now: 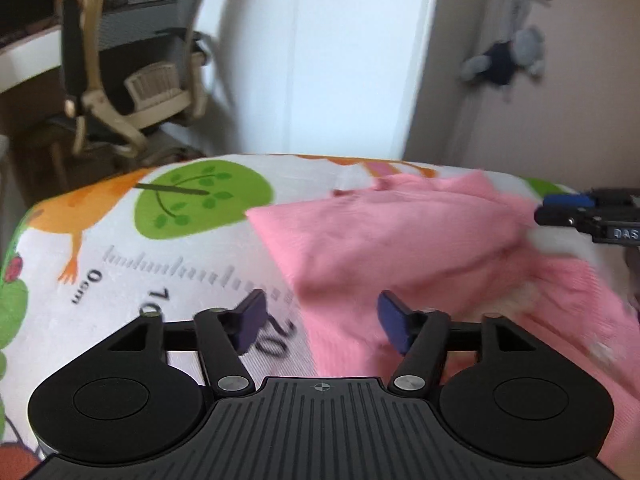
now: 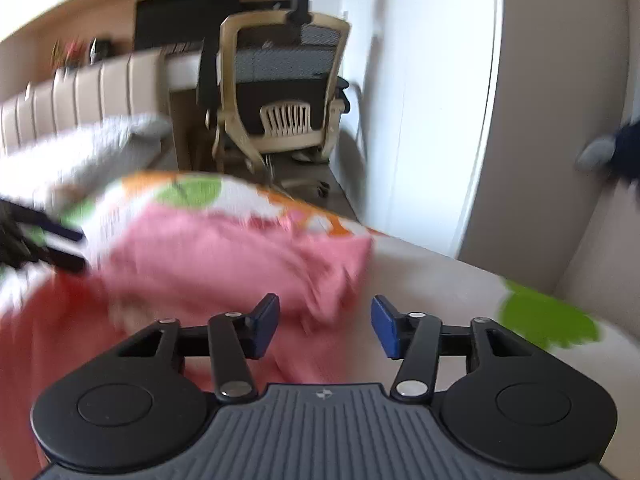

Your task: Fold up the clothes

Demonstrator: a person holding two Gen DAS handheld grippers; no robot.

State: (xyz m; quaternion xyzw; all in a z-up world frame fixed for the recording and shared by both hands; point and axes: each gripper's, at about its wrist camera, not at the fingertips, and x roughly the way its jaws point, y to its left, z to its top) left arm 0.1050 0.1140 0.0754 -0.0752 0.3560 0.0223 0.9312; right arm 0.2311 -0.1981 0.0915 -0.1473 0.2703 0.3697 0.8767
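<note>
Risk lies in the soft pink knitted garment slumping out of its fold: it sits bunched and puffy on the printed fleece blanket covering the bed, and nothing pins it. The left gripper stands spread at the garment's near left edge, nothing between its blue pads. The right gripper is also parted and empty, near the garment's right corner. Loose, springy cloth may unroll or snag a finger.

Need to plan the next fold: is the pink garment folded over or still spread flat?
Folded over, at least partly: the pink garment shows a doubled flap with a raised edge lying over its lower layer on the printed blanket. Blur hides how neat it is.
</note>
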